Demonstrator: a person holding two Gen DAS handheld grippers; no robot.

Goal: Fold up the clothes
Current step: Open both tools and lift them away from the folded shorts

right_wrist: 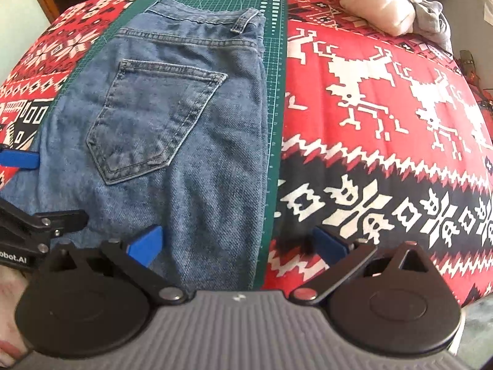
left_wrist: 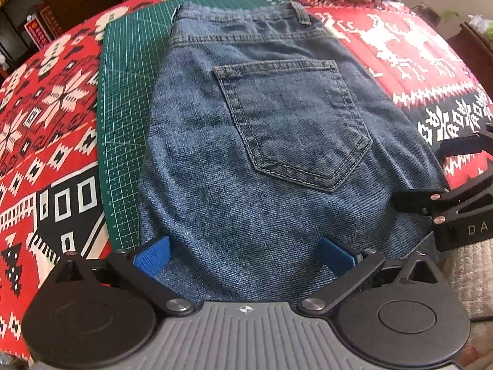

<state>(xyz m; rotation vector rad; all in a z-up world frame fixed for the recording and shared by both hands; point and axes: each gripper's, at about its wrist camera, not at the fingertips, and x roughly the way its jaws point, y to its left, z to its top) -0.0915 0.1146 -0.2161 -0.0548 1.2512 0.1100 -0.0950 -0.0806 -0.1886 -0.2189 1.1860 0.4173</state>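
Both grippers, left (left_wrist: pixel 243 254) and right (right_wrist: pixel 237 243), are wide open over the jeans (left_wrist: pixel 277 123); grabbing one layer could undo the fold

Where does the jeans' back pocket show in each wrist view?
Left wrist: back pocket just right of centre, on the jeans.
Right wrist: pocket left of centre.
Shared landmark: the green mat under the jeans.

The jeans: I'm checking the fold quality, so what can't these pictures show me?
- Near end of the jeans: both wrist views, hidden behind each gripper's body.
- Layers beneath: covered by the top denim.
- Pale clothes pile: cut off at the top edge.
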